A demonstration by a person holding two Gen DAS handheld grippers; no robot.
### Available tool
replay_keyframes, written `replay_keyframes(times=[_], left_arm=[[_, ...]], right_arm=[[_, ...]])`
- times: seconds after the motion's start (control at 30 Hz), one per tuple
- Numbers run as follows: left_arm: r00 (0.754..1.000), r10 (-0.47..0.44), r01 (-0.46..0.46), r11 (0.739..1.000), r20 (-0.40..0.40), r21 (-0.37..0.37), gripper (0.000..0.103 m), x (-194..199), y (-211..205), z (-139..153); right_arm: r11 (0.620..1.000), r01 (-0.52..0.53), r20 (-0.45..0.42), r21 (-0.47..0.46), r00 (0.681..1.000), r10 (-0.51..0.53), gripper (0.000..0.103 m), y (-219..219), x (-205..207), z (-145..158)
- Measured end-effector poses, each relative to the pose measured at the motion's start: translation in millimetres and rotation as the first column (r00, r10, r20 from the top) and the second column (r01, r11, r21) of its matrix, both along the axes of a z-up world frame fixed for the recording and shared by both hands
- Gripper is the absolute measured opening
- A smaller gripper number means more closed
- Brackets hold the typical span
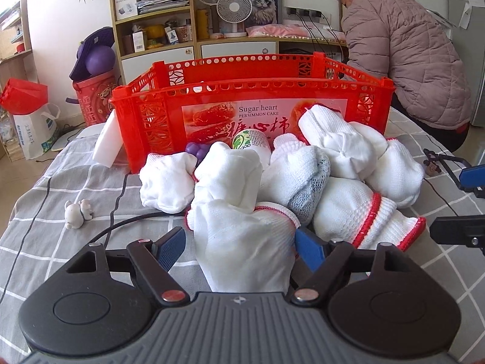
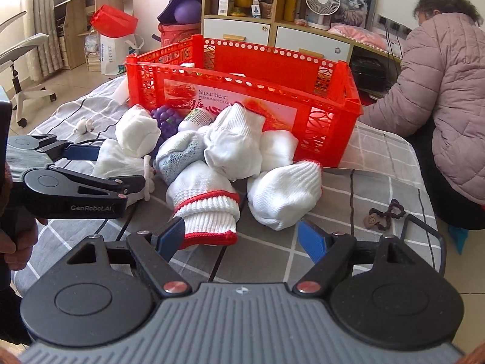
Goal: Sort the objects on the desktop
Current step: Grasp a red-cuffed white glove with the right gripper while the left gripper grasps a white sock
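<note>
Left wrist: our left gripper (image 1: 236, 247) straddles a glove bundle (image 1: 242, 242), fingers spread, not clamped. Right gripper (image 2: 241, 239) released near the pile. We'd close mid-bundle, lift clear, then drop into crate (image 1: 251, 91).

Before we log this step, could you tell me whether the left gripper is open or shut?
Open. The left gripper has its blue fingers spread wide on either side of a rolled white glove, not visibly pressing it.
</note>
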State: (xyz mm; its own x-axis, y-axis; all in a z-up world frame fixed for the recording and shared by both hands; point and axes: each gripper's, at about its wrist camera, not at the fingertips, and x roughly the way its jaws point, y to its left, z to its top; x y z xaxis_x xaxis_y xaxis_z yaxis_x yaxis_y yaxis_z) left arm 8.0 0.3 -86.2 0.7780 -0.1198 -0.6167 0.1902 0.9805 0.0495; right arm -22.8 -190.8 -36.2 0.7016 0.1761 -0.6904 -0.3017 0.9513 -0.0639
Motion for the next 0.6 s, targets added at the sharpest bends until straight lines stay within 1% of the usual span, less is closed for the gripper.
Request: replay_keyframes(times=[0.17, 0.23, 0.3, 0.43, 0.5, 0.57, 0.6], left_arm=[[1.0, 0.02, -0.021, 0.998, -0.021, -0.052, 0.082, 7.4, 7.4, -3.5], [1.0, 0.022, -0.023, 0.998, -0.018, -0.055, 0.082, 7.2, 7.6, -1.6], [1.0, 0.018, -0.019, 0.998, -0.012, -0.054, 0.08, 5.9, 7.1, -0.4], [1.0, -0.012, 0.011, 0.998, -0.019, -0.066, 0.068, 4.3, 7.5, -0.9], [1.0, -0.02, 0.019, 0.998, -0.015, -0.064, 0.068, 3.7, 7.8, -1.0], [1.0, -0.016, 0.015, 0.998, -0.018, -0.065, 0.062, 4.1, 10.2, -1.5], [1.0, -0.016, 0.014, 0.997, -0.022, -0.082, 0.062, 4.8, 13.1, -1.5]], right_arm=[[0.999, -0.009, -0.023, 0.041, 1.0, 0.01, 0.08, 5.6, 9.4, -10.9], [0.999, -0.011, -0.045, 0.049, 0.999, 0.013, 0.08, 10.7, 14.8, -16.2], [0.999, -0.029, -0.034, 0.045, 0.999, 0.031, 0.08, 18.8, 18.8, -20.6], [0.999, -0.049, -0.027, 0.011, 0.998, 0.05, 0.08, 32.9, 31.5, -30.2], [0.999, -0.048, -0.05, 0.022, 0.998, 0.049, 0.08, 36.1, 40.5, -37.2], [0.999, -0.032, -0.076, 0.029, 0.997, 0.035, 0.08, 37.7, 50.8, -45.5], [0.999, -0.026, -0.084, 0.027, 0.996, 0.028, 0.08, 39.2, 55.6, -49.4]])
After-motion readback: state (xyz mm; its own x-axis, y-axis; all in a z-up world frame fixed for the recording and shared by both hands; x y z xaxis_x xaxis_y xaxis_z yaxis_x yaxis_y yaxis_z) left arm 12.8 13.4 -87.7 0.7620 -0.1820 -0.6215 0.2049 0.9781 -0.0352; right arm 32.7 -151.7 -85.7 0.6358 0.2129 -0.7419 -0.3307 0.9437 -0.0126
